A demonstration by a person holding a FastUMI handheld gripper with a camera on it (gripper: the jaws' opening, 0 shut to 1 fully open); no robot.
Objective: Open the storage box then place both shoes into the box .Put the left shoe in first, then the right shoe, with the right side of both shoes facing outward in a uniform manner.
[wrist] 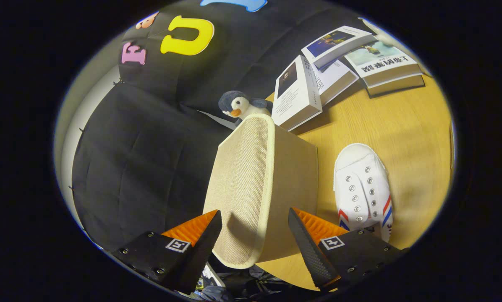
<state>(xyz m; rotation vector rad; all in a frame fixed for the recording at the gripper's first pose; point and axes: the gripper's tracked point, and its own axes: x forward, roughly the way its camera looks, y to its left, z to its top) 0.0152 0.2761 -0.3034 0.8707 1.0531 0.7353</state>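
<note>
Beige storage box (255, 188) lid edge between parted gripper (255, 235) jaws.

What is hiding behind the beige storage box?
A toy penguin peeks over the storage box, which hides its body. Books lie beside it. The open gripper straddles the box's near end.

Tool (255, 226) seen from own camera, both fingers showing at near end of view. Fingers spread wide, well apart, splayed outward toward tips. Left finger (196, 235) angled inward, ribbed inner pad facing gap. Right finger (307, 239) mirrors it, textured inner face turned to gap. Square marker tag on top of each finger body, screws along the housings. Neither finger pressing on anything; cannot tell if either inner face touches anything. Whole tool rolled sideways.
</note>
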